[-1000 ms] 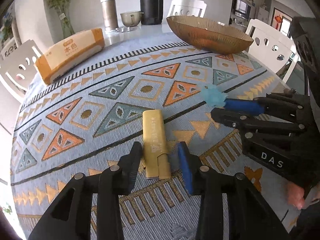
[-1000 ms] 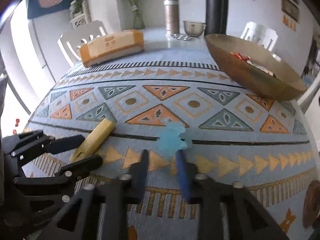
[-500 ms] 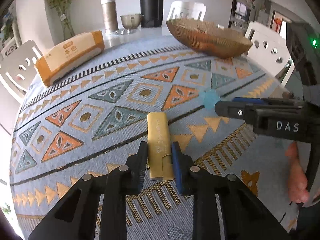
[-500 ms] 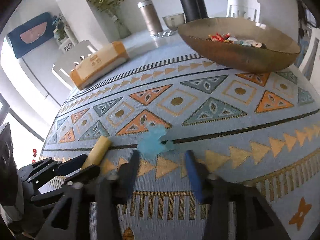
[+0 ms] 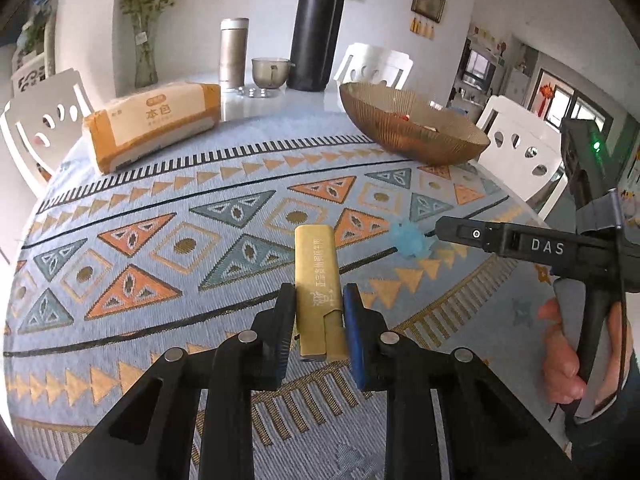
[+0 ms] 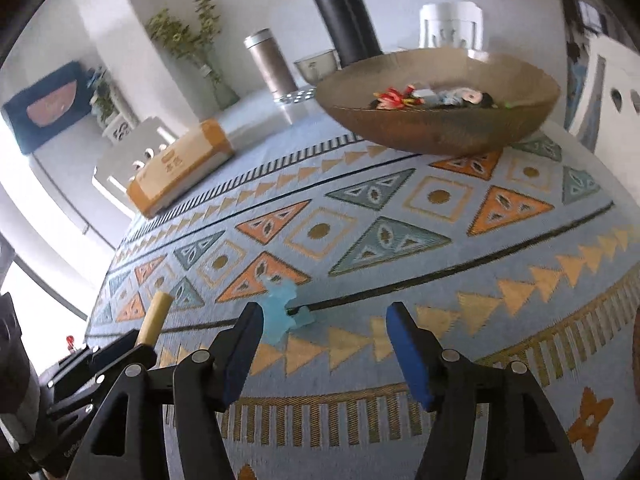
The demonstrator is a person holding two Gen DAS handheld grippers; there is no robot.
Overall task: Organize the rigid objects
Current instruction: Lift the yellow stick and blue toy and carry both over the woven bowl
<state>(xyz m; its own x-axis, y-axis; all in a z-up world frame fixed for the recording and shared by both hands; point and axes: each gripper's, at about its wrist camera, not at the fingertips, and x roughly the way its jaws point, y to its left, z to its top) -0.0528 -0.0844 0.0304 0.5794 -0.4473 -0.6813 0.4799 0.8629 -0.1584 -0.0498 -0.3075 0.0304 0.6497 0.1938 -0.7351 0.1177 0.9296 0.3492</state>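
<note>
**Patterned desk cloth: gold bar gripped, blue piece loose**

Dining room w/ white walls, framed pics and white chairs round a desk under a blue cloth (image 5: 224, 216) woven w/ orange and teal triangles. Far side of desk: tissue pack (image 5: 154, 124) in orange-and-cream wrap, steel flask (image 5: 233, 54), glass cup (image 5: 270, 72), tall black bottle (image 5: 318, 28), vase w/ green stems (image 5: 145, 56) behind. Copper-coloured ribbed bowl (image 5: 412, 128) sits far right on the cloth; right wrist view shows small mixed bits in it, red, pale and dark, too small to tell apart.

Left tool (image 5: 318, 322): jaws narrow, both pads pressed on the sides of a flat gold bar (image 5: 316, 276) w/ printed lettering. Bar points away from the camera, near end between the pads, far end sticking out over the cloth. Can't tell if it's lifted clear or lying on the cloth. Same bar shows at lower left of right wrist view (image 6: 154, 322), poking out of the left tool.

Right tool (image 6: 324, 336): jaws about half wide and opening, nothing pinched. Small translucent blue piece (image 6: 282, 312), irregular shape, lies on the cloth near the black stripe, just beside the tool's left pad and mostly outside the gap; contact w/ the pad unclear. From left wrist view the blue piece (image 5: 408, 238) sits right at the tip of the right tool, which comes in from the right edge, a hand (image 5: 560, 352) wrapped round its handle. Blue piece and gold bar are apart, both on the near half of the desk.
</note>
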